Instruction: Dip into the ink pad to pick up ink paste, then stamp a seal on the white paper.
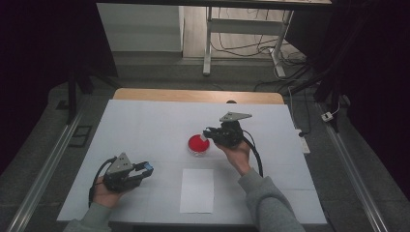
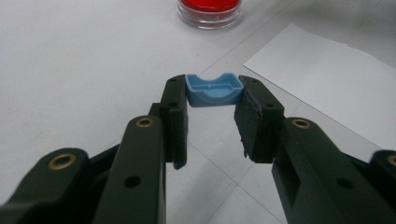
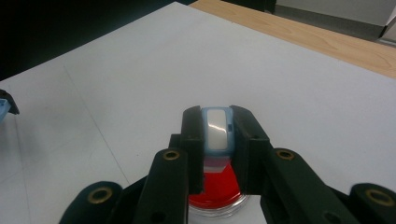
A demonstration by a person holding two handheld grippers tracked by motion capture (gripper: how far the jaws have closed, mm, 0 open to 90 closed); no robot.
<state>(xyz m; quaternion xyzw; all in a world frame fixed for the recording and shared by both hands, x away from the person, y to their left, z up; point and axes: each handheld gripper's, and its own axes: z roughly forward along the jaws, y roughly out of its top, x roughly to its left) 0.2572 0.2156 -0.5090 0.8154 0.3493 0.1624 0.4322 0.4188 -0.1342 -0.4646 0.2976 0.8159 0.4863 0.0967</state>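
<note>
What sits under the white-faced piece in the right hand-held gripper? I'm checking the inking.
A round clear dish of red ink lies below the piece; its underside is hidden.

A: Where's the left claw (image 1: 145, 167)?
B: Low at the near left, held in the left hand (image 1: 107, 191), jaws clamped on something small.
A: And the right claw (image 1: 209, 133)?
B: Farther out, raised on a bent wrist, jaws likewise clamped.

High view looks down; both gripper views closely share the red dish (image 2: 209, 10).
</note>
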